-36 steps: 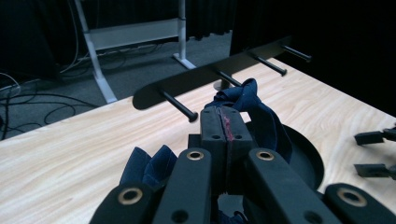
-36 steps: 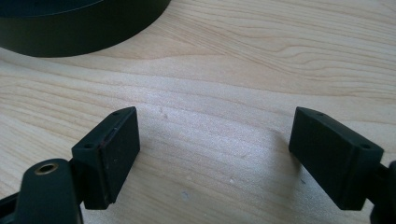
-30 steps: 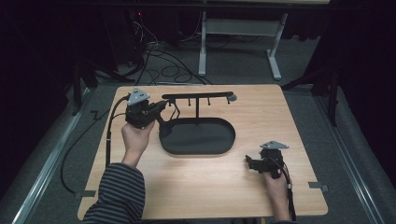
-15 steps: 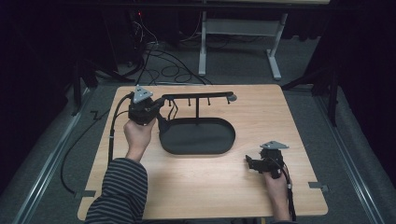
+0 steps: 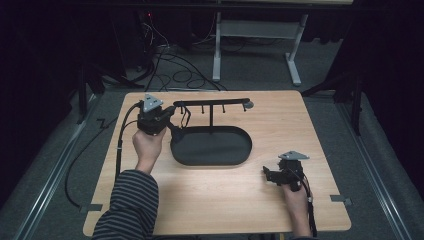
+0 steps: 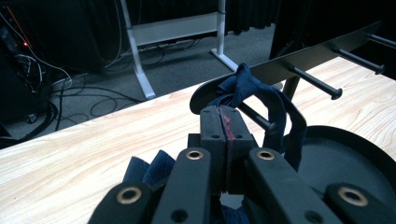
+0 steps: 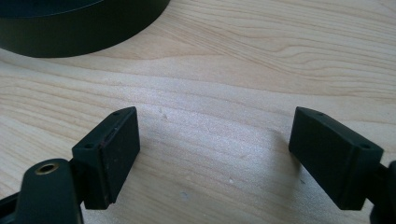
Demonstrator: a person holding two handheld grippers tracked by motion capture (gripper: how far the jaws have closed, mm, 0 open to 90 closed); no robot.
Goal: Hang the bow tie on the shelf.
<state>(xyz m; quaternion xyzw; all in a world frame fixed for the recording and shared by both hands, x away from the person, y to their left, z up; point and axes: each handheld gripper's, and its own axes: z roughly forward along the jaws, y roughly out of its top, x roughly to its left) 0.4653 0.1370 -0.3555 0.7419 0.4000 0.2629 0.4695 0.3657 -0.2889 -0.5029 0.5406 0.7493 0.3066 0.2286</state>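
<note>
**Holding cloth at the rack's left end**

Pinching a dark blue cloth [image 6: 261, 100] with my left gripper [image 6: 226, 122], jaws pressed together on it, I see the fabric looped over a peg at the left end of the black peg rack [image 5: 210, 103]. My right gripper [image 7: 215, 149] rests spread wide over the wooden table [image 5: 300, 125], near the rack's oval base [image 5: 210, 147].

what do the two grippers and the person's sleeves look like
Both are black. The left gripper and right gripper each carry a grey three-cornered plate on top, blocky black jaw pads, brass-coloured pivot rivets and a trailing black cable. The left forearm wears a dark striped sleeve.
</note>
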